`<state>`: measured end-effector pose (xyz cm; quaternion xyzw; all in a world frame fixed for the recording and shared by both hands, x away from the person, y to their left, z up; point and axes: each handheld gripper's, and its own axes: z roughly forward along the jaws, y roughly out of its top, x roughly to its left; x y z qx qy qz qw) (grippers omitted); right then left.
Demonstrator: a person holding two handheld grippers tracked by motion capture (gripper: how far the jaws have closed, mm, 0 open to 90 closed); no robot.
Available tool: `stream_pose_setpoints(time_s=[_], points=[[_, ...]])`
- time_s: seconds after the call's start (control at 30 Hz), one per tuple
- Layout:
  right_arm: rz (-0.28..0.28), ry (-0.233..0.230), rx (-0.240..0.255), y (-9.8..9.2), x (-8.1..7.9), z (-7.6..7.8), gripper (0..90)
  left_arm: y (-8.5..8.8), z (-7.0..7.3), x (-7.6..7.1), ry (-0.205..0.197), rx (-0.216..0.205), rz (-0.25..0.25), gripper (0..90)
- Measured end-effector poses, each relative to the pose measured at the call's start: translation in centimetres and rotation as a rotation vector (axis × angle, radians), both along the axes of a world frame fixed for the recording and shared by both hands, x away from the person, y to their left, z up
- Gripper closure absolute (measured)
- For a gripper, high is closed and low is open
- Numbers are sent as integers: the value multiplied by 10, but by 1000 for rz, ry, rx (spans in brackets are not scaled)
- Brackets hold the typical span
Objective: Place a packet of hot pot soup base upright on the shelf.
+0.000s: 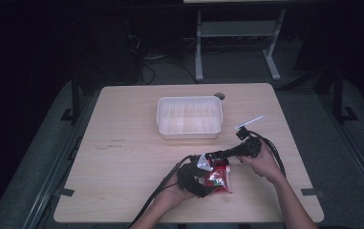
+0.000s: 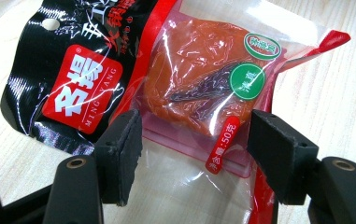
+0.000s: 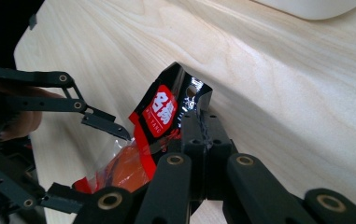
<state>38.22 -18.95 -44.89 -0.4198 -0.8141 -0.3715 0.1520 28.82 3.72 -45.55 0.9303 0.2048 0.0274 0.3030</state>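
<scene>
The right claw (image 3: 202, 122) is clamped on the snack packet's (image 3: 162, 112) black edge. The left claw (image 2: 194, 154) stands open around its clear end, pads off it. Pulling now could slip or tear that thin edge.

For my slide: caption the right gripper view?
Right gripper pinches the snack packet; left gripper open around it.

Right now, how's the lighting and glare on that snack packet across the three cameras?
High view: dark room, lit table, the red-and-black plastic snack packet small and soft. Left gripper view: bright, sharp, white glare streaks on its clear window. Right gripper view: glare on the packet's black corner.
</scene>
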Motion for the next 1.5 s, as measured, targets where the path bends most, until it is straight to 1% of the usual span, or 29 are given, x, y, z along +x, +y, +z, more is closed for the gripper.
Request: stream_pose_setpoints(time_s=[0.07,0.13,0.17,0.2,0.27,0.3,0.4,0.5,0.57,0.6,0.73,0.77,0.8,0.83,0.87,0.93,1.0,1.07,1.1,1.13,1.2,1.27,1.3,1.33,1.37,1.4,1.43,1.47,1.5], points=[[8,24,-5,0,1,-3,833,0,0,0,-5,2,-2,354],[13,36,-39,4,2,-7,803,0,0,0,-2,2,-4,355],[13,36,-39,4,2,-7,803,0,0,0,-2,2,-4,357],[19,48,-64,9,2,-11,772,0,0,0,-3,3,-5,358],[21,45,-67,10,2,-12,778,0,0,0,-3,4,-3,359],[15,36,-59,10,2,-10,826,0,0,0,-3,2,0,359],[8,34,-45,7,1,-7,875,1,0,0,-8,2,-1,358],[5,29,-45,7,0,-6,882,1,1,-1,-13,-1,-3,360],[2,19,-38,6,-2,-2,887,3,2,-2,-30,-1,-7,361],[0,11,-19,5,-4,3,891,6,5,-6,-42,-24,-6,360],[1,-11,-10,8,-11,12,892,12,12,-8,-61,-47,-7,354],[1,-11,-10,8,-11,12,892,15,15,-9,-66,-53,-8,354],[-2,-18,2,9,-15,18,892,23,21,-10,-82,-68,5,352],[-2,-18,2,9,-15,18,892,23,21,-10,-82,-68,5,351],[-4,-31,8,11,-19,25,892,32,26,-12,-99,-78,17,350],[-3,-39,10,11,-21,29,893,37,28,-13,-111,-82,26,346],[-6,-54,8,12,-27,37,893,47,31,-14,-123,-101,49,341],[-11,-75,10,14,-34,48,893,61,34,-16,-142,-103,73,336],[-11,-75,10,14,-34,48,893,61,34,-16,-142,-103,73,335],[-12,-88,22,14,-39,57,893,69,34,-19,-148,-105,87,334],[-10,-85,64,13,-42,65,893,78,35,-21,-156,-100,98,332],[-16,-96,85,12,-45,74,893,87,35,-22,-162,-96,112,330],[-16,-96,85,12,-45,74,893,87,35,-22,-162,-96,112,329],[-24,-98,104,10,-47,82,894,95,35,-23,-166,-97,132,328],[-24,-98,104,10,-47,82,894,95,35,-23,-166,-97,132,328],[-34,-101,115,8,-47,90,895,105,34,-24,-167,-104,155,326],[-34,-101,115,8,-47,90,895,105,34,-24,-167,-104,155,326],[-51,-112,108,7,-48,97,895,113,34,-24,-172,-103,168,325],[-59,-117,102,6,-49,100,895,117,34,-25,-170,-101,175,324]])
